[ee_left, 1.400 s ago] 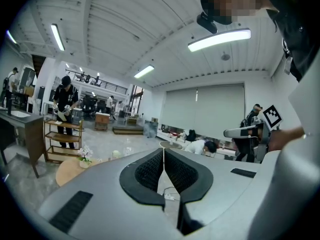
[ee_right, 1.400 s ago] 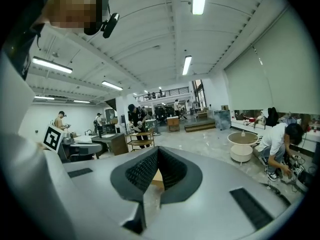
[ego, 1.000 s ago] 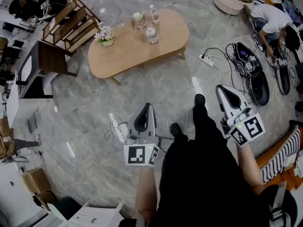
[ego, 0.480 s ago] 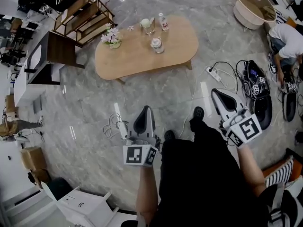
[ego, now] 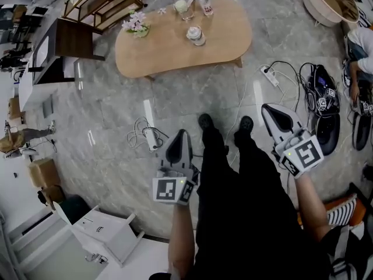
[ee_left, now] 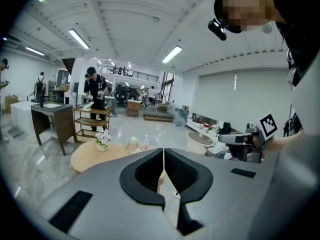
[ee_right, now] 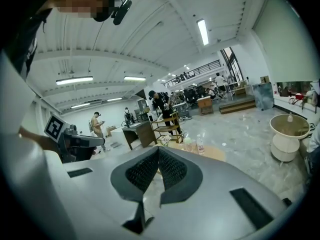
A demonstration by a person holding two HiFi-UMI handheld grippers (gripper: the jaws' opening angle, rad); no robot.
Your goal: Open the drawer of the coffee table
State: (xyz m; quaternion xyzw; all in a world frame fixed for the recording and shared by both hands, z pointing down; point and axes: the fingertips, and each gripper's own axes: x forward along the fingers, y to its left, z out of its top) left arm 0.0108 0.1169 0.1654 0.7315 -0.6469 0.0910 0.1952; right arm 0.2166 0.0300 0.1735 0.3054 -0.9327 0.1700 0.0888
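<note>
We hold our left claw [ego: 179,134] and right claw [ego: 266,107] closed and empty over marble floor [ego: 111,104]. The oval worktop [ego: 169,48] stands well ahead, open floor reaching to its near edge, loose cables [ego: 138,135] lying between.

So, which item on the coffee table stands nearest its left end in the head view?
The pot of pink flowers; the bottle, cup and jar cluster nearer the middle.

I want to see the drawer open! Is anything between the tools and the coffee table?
Only floor clutter: a white power strip with cables lies ahead of the left tool, and a second power strip near the right end of the coffee table.
</note>
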